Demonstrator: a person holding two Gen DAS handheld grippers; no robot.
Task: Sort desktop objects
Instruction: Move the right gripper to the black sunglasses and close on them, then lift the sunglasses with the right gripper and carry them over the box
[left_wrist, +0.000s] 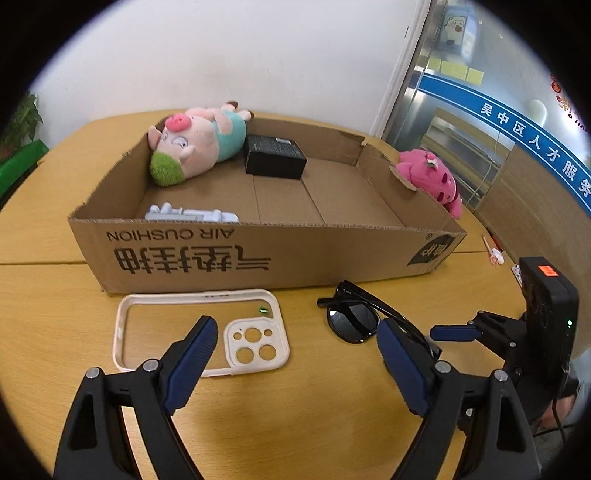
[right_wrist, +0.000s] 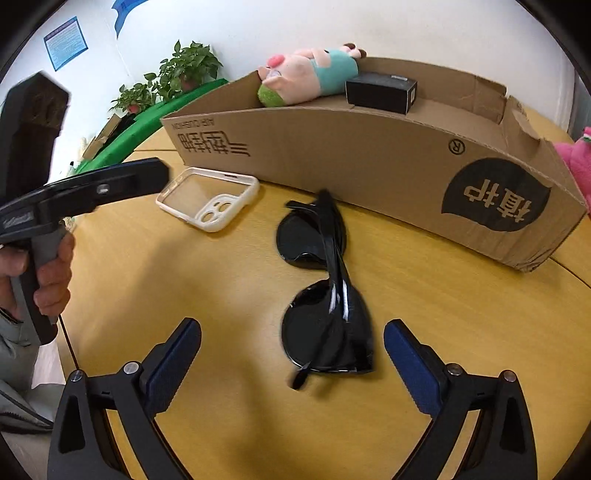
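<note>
Sunglasses (right_wrist: 325, 295) on table, between spread right gripper (right_wrist: 291, 339) fingers (untouched); left gripper (left_wrist: 295, 332) wide, empty.

Two plush toys (left_wrist: 201, 142) (left_wrist: 432, 177); one sunglasses (right_wrist: 325, 291)

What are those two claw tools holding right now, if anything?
Nothing. The left gripper is open above the white phone case, and the right gripper is open around the black folded sunglasses without touching them.

The worktop (left_wrist: 51, 229) is yellow wood; the cardboard box (left_wrist: 258, 254) is brown with black print. Glossy black sunglasses (right_wrist: 325, 295), a cream phone case (left_wrist: 199, 328), a black carton (left_wrist: 275, 155), and a pink plush pig (left_wrist: 195, 144) in teal with a green patch.
</note>
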